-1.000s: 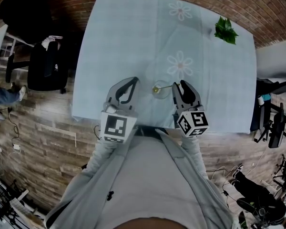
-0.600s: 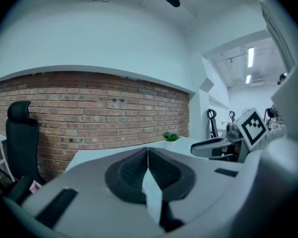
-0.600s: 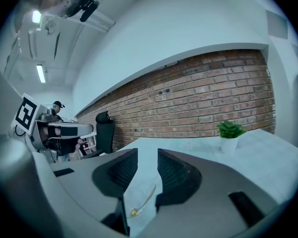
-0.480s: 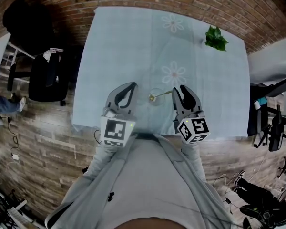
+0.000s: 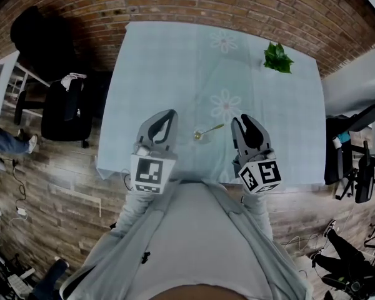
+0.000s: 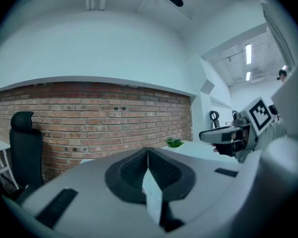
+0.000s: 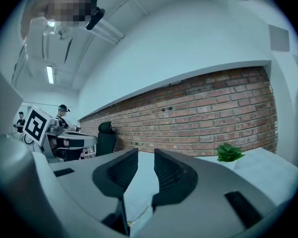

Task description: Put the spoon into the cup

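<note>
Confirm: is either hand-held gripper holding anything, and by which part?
Nothing held. Left hand-held gripper shut, empty; right hand-held gripper open, empty; spoon sits free.

Left gripper [image 6: 148, 155] has its jaws pressed together at the tips with nothing caught in there, just a sliver of the pale table [image 6: 152, 195] showing under where they meet. Past them there's a brick wall [image 6: 104, 118], a black chair [image 6: 24, 145] off to the left, a little green plant [image 6: 175, 143] at the table's far end, and the right gripper [image 6: 207, 135] with its marker cube [image 6: 260, 113] hanging out on the right
</note>
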The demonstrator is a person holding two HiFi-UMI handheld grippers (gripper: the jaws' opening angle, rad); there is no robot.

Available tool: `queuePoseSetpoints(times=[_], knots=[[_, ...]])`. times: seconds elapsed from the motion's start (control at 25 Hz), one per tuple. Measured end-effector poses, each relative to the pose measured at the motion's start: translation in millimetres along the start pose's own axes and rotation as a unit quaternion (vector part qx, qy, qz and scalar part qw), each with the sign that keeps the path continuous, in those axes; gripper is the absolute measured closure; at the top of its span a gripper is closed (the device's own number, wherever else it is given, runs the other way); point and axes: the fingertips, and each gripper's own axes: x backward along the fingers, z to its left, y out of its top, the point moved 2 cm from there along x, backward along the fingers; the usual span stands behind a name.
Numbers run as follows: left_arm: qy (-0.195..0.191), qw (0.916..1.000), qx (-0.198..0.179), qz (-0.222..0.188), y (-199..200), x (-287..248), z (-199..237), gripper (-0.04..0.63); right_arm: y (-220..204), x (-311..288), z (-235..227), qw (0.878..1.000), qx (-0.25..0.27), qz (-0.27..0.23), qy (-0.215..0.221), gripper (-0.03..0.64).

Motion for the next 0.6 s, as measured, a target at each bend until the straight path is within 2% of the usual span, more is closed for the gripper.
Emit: queuePoseSetpoints(times=[0.6], knots=[[0.028,0.9995,0.005,-0.01,6.2,10.1,2.0,0.575,25.4,16.9,0.3,0.999,0.03,-0.038,0.009,0.586]])
